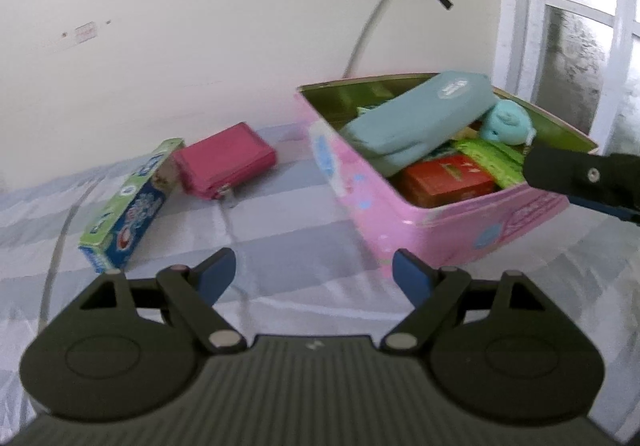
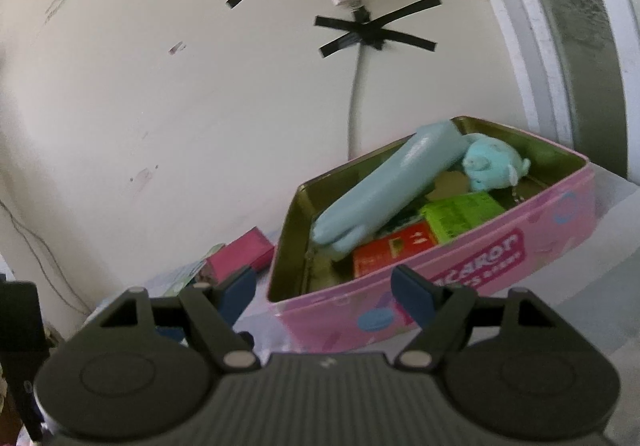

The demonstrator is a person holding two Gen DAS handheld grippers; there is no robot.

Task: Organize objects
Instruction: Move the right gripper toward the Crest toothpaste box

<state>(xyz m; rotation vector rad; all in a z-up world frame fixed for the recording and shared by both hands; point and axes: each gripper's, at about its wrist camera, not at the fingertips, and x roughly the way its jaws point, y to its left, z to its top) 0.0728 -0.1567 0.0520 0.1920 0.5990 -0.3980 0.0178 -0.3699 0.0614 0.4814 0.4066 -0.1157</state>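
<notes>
Left gripper (image 1: 314, 274) tilted down toward the checked cloth (image 1: 280, 230), jaws spread, nothing between them; the near corner of the pink tin (image 1: 420, 214) sits just beyond its right finger, and the toothpaste box (image 1: 128, 206) and pink pouch (image 1: 226, 160) lie on the cloth far left, touching each other. Right gripper (image 2: 324, 292) angled less steeply, jaws likewise spread and empty, fingertips just short of the tin's near wall. Tin lid off, holding a light-blue pencil case (image 2: 384, 194) propped diagonally, a teal plush toy (image 2: 492, 166), a green packet (image 2: 460, 216) and a red box (image 2: 392, 250).
</notes>
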